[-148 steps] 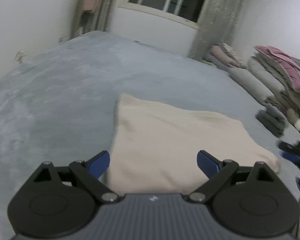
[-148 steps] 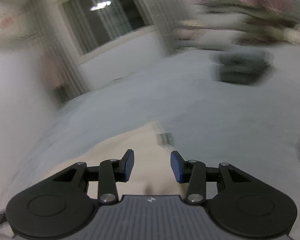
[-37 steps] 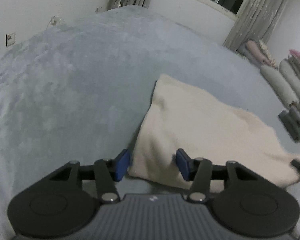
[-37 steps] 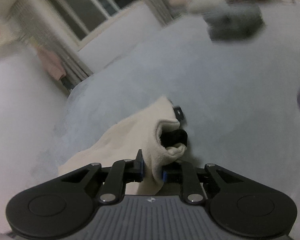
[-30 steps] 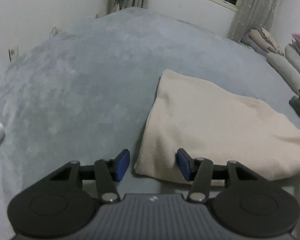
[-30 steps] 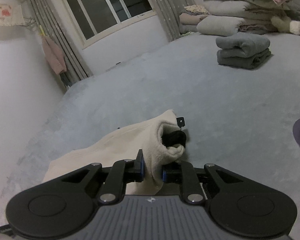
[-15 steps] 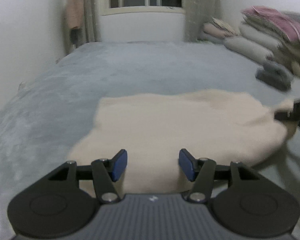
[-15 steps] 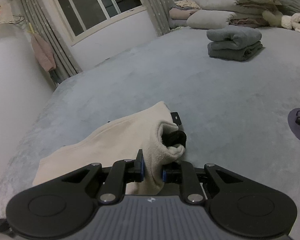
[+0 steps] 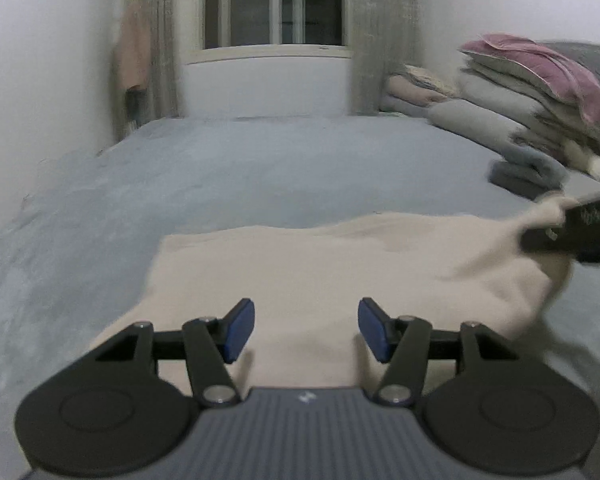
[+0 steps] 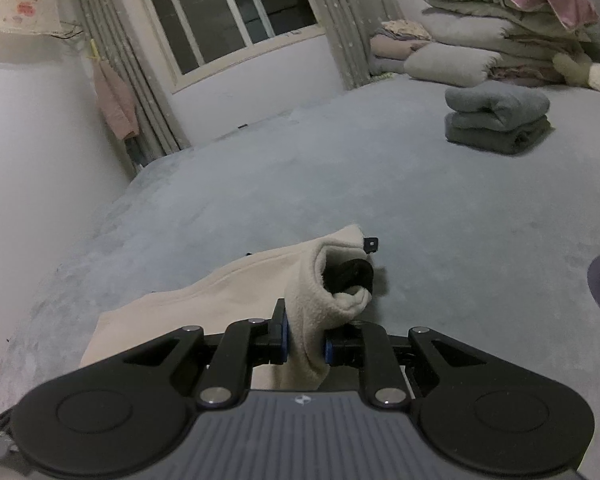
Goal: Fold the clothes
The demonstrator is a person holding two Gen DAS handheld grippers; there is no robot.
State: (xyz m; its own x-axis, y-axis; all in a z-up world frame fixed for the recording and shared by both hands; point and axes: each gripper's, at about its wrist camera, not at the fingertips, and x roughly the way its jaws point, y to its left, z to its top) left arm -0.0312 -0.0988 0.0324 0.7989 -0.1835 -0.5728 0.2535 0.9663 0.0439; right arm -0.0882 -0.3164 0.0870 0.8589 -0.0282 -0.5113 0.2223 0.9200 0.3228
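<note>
Both the left gripper [image 9: 306,330] and right gripper [image 10: 306,338] are black, with ribbed grey bodies, silver screws and blue-padded fingers [image 9: 240,330].

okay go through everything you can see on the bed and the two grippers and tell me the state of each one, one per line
cream garment: partly folded, flat on the bed, one corner lifted.
left gripper: open, empty, above the garment's near edge.
right gripper: shut on the garment's corner.
grey folded clothes: folded, stacked, lying apart on the bed.
bedding pile: stacked by the wall.
curtains: drawn open.
</note>
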